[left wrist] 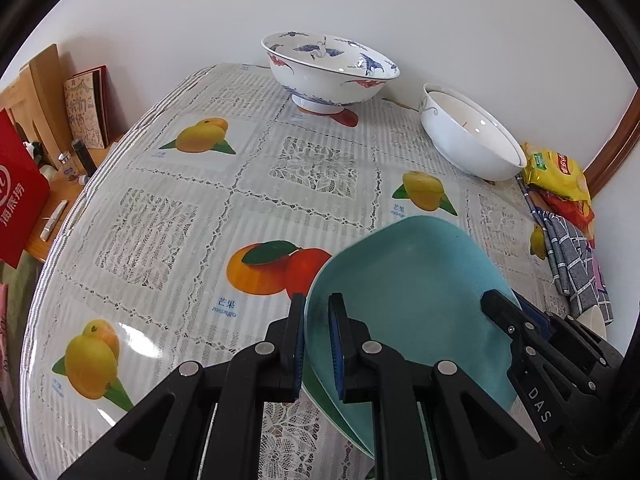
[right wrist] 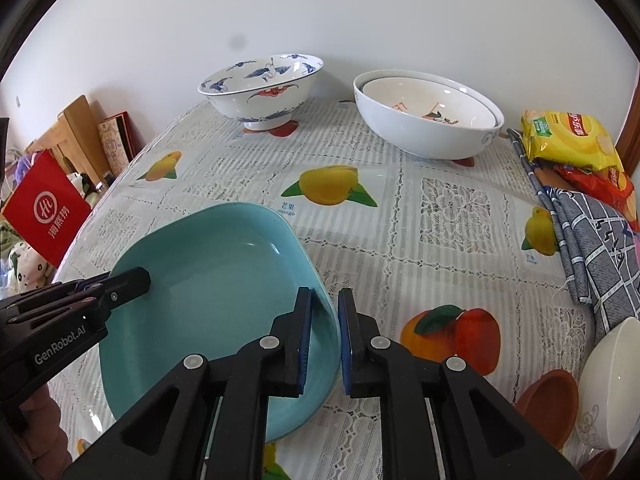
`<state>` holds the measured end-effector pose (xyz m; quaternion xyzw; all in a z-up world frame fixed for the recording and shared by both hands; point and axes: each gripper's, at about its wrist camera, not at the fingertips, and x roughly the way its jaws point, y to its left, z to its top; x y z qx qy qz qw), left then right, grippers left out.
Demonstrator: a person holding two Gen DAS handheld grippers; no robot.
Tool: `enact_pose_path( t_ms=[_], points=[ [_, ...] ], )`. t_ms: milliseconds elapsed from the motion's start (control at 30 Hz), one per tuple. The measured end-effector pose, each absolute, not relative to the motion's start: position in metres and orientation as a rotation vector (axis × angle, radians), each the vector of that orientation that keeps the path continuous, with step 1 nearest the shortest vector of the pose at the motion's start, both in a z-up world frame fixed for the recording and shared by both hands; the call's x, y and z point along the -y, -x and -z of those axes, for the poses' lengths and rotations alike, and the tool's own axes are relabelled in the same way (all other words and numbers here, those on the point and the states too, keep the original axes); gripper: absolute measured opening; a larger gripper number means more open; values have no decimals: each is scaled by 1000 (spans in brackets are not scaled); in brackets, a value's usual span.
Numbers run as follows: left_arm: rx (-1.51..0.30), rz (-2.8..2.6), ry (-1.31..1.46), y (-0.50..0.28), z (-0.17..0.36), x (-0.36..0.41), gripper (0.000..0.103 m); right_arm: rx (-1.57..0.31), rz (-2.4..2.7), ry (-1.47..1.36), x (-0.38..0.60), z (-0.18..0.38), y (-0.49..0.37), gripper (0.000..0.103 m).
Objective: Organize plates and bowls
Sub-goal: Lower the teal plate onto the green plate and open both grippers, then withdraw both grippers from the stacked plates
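Teal marks the job in hand: in the right wrist view the teal plate [right wrist: 208, 280] lies low over the tablecloth [right wrist: 440, 240] at about 8 o'clock, and whether it fully rests there cannot be told. Your left gripper [left wrist: 316, 300] is clamped tight on the plate's left rim. In the left wrist view a darker green edge shows under the plate, perhaps a second plate. Your right gripper [right wrist: 324, 294] straddles the right rim with its jaws nearly closed; whether the pads press the rim or stand just off it cannot be told. At 11 o'clock, by the wall, the painted bowl [right wrist: 260, 88] stands alone. At 1 o'clock the white bowls [right wrist: 428, 120] sit one inside the other, so that pair looks sorted. At 4 o'clock the brown bowl [right wrist: 548, 404] and cream bowl [right wrist: 612, 380] lie loose at the table edge. By my reckoning you are roughly midway: the plate needs settling, and three bowls await gathering.
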<state>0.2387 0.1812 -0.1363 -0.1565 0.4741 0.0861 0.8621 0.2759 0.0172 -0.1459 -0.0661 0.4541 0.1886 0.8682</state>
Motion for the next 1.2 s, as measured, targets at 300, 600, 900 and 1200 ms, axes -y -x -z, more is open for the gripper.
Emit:
enact_pose_path(
  t_ms=[300, 600, 900, 1200],
  points=[
    [-1010, -179, 296, -237, 134, -176, 13, -965, -402, 181, -19, 159, -274, 17],
    [-1001, -171, 259, -228, 120, -169, 30, -940, -391, 178, -13, 148, -266, 18],
    [-962, -157, 244, -211, 96, -153, 37, -872, -340, 100, 30, 111, -238, 50],
    [-927, -87, 196, -200, 71, -99, 49, -795, -193, 43, 123, 72, -200, 77]
  ],
)
